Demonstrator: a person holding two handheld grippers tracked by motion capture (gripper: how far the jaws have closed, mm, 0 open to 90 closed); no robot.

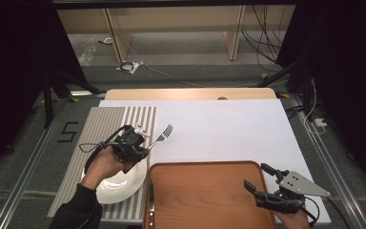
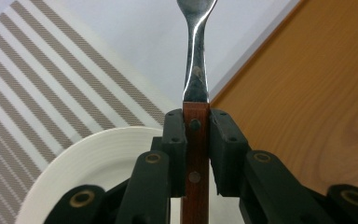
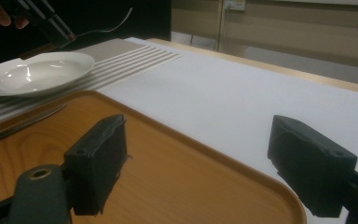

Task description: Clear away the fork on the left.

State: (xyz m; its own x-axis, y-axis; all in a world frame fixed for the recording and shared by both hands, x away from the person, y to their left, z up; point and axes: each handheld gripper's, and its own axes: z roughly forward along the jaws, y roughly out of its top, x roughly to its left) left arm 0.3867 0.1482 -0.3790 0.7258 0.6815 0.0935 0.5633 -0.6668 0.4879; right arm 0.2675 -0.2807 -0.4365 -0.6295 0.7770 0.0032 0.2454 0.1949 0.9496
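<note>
The left tongs (image 1: pixel 140 151) are clamped on the wooden handle of a fork (image 1: pixel 161 137), their two pads pressing it from either side in the left gripper view, where the brown handle with its rivets stands between them and the steel neck rises straight ahead of the tips. In the high view the fork's tines point up and away from these tongs, over the white sheet that covers the desk (image 1: pixel 219 129). Directly beneath the left tongs and the hand holding them sits a white plate (image 1: pixel 119 183) on a striped placemat (image 1: pixel 100 124). Just beside them, toward the other hand, lies a wooden tray (image 1: pixel 205 191), with a knife (image 3: pixel 23 123) resting along its near edge in the right gripper view. The right tongs (image 1: pixel 259 177) stand wide with nothing between them, hovering over the far corner of the tray, well apart from the fork and the plate.
</note>
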